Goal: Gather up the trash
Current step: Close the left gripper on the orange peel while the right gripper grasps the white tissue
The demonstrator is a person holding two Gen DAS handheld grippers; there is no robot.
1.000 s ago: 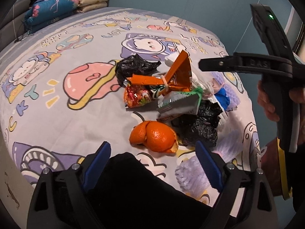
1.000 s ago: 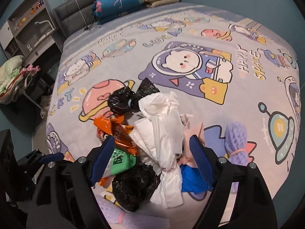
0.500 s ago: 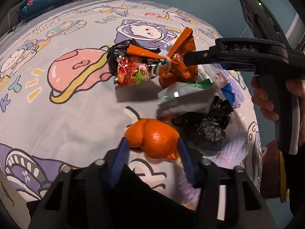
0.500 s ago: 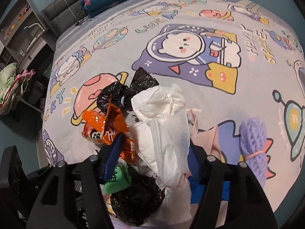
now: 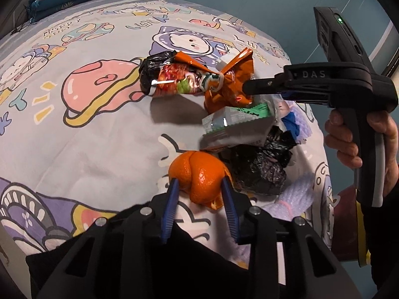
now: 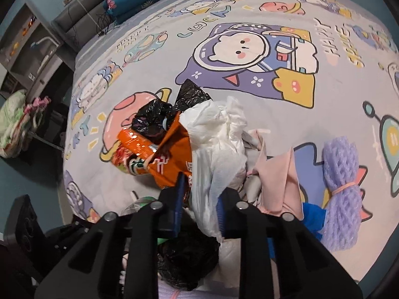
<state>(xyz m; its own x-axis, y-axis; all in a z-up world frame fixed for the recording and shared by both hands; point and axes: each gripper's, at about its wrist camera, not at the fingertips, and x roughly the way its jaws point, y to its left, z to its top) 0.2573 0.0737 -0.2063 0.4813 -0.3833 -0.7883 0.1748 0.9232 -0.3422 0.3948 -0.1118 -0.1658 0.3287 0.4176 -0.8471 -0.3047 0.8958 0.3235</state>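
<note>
We find the left gripper [image 5: 199, 186] jaws closing on the orange peel [image 5: 199, 174] and the right gripper [image 6: 200, 194] jaws closing on the white tissue [image 6: 219, 144] atop the bed [image 6: 249, 25] pile, where loose folds may tear or slip.

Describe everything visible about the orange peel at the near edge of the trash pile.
The orange peel is a bright, glossy, dimpled rind, curled into a rounded hollow-looking lump with a deep fold down its middle and a torn flap at its lower edge. It lies on the cartoon-print bedsheet, beside crumpled black plastic and just below a pale wrapper. The left gripper has its blue jaws on either side of the peel, closing on it.
</note>
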